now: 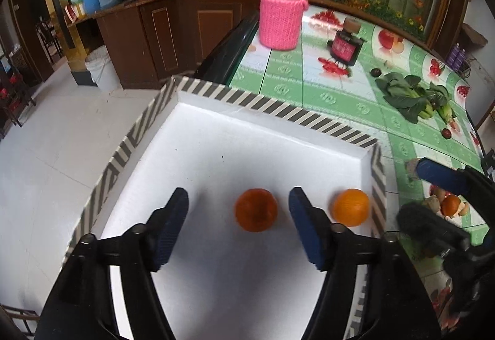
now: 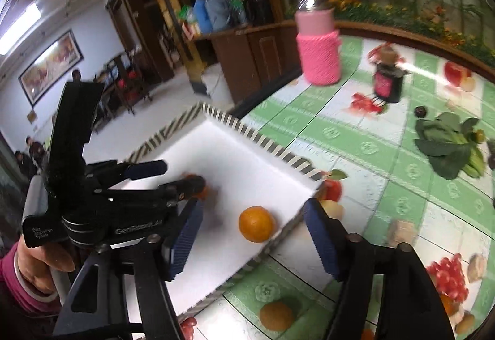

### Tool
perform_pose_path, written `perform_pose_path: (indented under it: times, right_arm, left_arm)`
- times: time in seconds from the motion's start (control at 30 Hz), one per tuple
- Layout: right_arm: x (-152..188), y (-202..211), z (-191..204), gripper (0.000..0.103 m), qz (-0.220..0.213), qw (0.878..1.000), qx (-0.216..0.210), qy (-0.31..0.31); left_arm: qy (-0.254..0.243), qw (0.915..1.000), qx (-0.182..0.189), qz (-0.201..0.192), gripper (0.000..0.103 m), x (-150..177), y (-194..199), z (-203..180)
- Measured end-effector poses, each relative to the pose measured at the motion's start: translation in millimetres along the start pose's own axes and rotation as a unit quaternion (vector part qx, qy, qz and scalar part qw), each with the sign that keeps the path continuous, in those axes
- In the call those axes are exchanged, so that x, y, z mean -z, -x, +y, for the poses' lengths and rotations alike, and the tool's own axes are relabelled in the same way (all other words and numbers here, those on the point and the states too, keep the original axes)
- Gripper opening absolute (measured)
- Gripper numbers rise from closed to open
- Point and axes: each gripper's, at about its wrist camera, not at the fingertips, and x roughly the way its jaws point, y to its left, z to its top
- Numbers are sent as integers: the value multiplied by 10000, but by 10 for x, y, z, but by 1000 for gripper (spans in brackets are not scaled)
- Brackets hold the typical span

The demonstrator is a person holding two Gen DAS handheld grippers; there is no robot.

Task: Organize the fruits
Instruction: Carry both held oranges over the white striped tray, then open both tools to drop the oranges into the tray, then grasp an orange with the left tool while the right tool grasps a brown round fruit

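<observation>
Two oranges lie loose on the floor of the white box (image 1: pixel 216 136) at the lower middle of the left wrist view: the darker orange (image 1: pixel 256 209) sits between the spread fingers of the left gripper (image 1: pixel 238 210), untouched by either pad. The brighter orange (image 1: pixel 351 207) rests near the striped wall at right, between the equally parted fingers of the right gripper (image 2: pixel 252 235). Both look freshly let go, fruit gathered in the box while the leafy greens (image 1: pixel 411 95) stay out on the tablecloth at upper right.

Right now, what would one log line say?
left gripper: open over orange | right gripper: open over second orange | both oranges in white tray
</observation>
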Motion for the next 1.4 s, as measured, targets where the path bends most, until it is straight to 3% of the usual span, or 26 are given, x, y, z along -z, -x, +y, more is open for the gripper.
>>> perform_pose_path:
  times: [0.13,0.27,0.5,0.83,1.1,1.23,1.33,1.4]
  right_arm:
    - [113,248,-149,81,-410,9989,139,-151]
    - [250,460,-365,82,-591,9967,106,-538]
    - [591,866,-732,82,-681,9916,712,-834]
    - [1086,1252,-1219,85,-574,9811,1320,-1297]
    - [1276,1438,-1331,85,-490,9732,1999,-1024]
    - [1305,1422,-1446,84,-345,9727,2081,-967]
    - [1280,1352,-1535,80,-204,9757,2003,-860]
    - [1262,1296,-1574,70,-80,9761,2016,-804]
  left_arm:
    - [-39,9999,62,-128,74,75,141,-100]
    - [-155,9995,175,-234,74,165,275,-252]
    - [-314,9975,572,-252,74,311,430,-558]
    - [-866,9906,1057,-109,74,597,527,-1124]
    - [-1311,9817,1376,83,74,765,490,-1631]
    - [-1395,9795,1442,181,74,795,424,-1788]
    - [-1448,9788,1431,206,74,798,382,-1864]
    - [-1449,9788,1428,225,74,792,358,-1892]
